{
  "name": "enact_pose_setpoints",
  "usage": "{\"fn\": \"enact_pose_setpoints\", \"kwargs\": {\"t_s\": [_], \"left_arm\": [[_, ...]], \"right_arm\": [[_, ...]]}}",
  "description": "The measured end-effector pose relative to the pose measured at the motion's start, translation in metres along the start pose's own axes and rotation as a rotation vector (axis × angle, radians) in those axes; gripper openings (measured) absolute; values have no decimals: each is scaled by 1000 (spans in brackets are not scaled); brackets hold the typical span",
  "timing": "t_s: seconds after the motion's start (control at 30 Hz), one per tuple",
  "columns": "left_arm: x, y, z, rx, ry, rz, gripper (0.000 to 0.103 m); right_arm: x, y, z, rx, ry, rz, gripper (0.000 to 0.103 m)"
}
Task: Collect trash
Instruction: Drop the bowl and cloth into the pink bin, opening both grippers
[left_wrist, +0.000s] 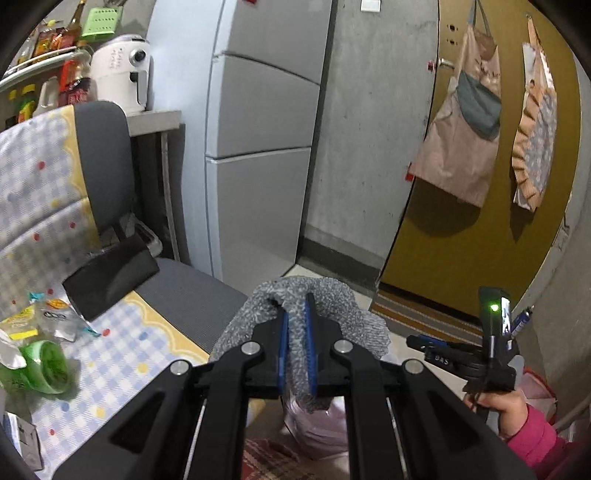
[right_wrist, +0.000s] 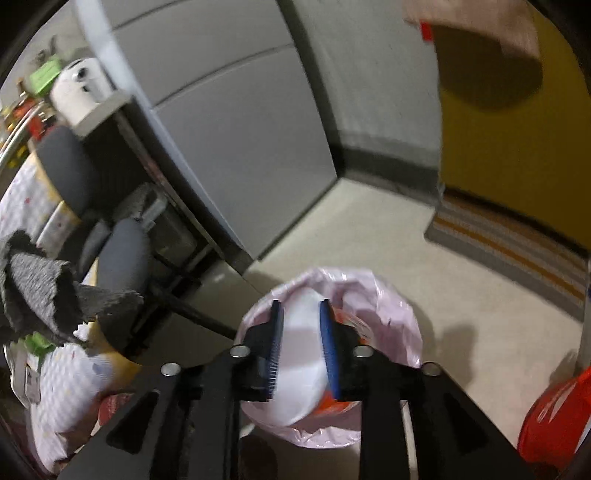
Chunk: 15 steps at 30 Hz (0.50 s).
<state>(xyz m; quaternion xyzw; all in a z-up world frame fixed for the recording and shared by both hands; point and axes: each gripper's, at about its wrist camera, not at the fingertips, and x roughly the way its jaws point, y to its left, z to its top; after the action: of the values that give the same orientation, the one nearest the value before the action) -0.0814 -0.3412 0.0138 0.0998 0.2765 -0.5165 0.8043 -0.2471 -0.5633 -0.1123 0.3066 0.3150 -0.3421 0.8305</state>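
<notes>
My left gripper (left_wrist: 297, 299) is shut on a grey fuzzy cloth (left_wrist: 325, 299), held up in the air beside the chair; the cloth also shows at the left of the right wrist view (right_wrist: 44, 291). My right gripper (right_wrist: 301, 304) hangs over a bin lined with a pink bag (right_wrist: 391, 314). A white cup-like object (right_wrist: 301, 354) sits between its fingers, directly above the bin's opening; whether the pads touch it is unclear. More trash lies on the chair seat: a green cup (left_wrist: 48, 365) and several wrappers (left_wrist: 55, 314).
A chair with a checked cover (left_wrist: 110, 354) stands at left, a black object (left_wrist: 107, 277) on it. A grey fridge (left_wrist: 258, 129) is behind, a yellow door (left_wrist: 480, 221) with hanging aprons at right. A striped mat (right_wrist: 517, 251) and a red bag (right_wrist: 554, 417) lie on the floor.
</notes>
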Motion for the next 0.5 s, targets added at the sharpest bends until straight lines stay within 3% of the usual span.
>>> {"fn": "enact_pose_setpoints", "kwargs": {"t_s": [0.13, 0.5], "left_arm": [[18, -8, -7, 18, 42, -7, 6], [82, -69, -28, 140, 168, -106, 7]], "right_arm": [[-7, -7, 0, -16, -22, -2, 25], [-74, -11, 18, -32, -229, -10, 25]]}}
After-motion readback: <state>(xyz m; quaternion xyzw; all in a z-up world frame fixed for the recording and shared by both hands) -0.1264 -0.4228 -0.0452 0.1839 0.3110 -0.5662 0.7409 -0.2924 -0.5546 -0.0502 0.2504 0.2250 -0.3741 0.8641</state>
